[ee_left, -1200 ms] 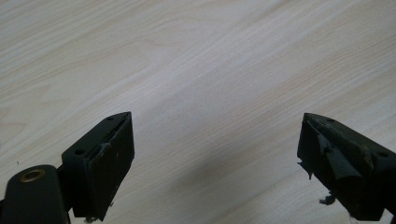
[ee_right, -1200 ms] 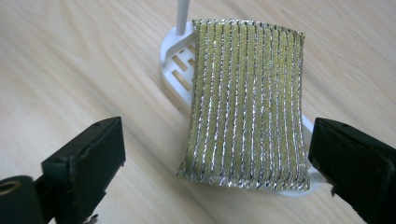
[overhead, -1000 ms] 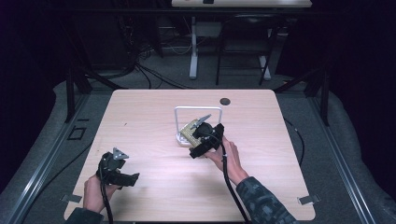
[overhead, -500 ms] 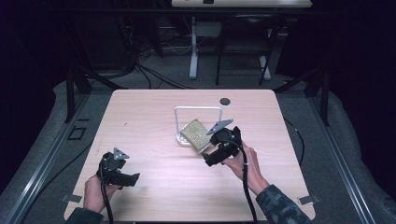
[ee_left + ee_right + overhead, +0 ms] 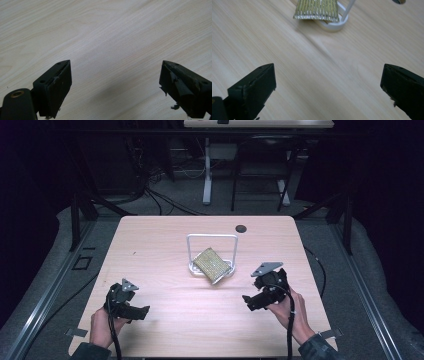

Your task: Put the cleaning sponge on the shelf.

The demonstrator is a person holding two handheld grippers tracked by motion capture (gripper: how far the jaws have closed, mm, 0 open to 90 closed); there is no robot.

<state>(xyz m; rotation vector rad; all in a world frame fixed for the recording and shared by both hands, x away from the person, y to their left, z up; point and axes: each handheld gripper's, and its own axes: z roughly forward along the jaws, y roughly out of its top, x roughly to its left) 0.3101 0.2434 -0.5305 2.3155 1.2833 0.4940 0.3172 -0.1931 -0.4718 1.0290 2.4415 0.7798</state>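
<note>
Sponge [image 5: 317, 10] ahead (right gripper view)

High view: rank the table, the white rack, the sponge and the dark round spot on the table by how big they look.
1. Table
2. White rack, its frame outlining more area than the sponge
3. Sponge, leaning in the rack
4. Dark round spot, smallest
</note>
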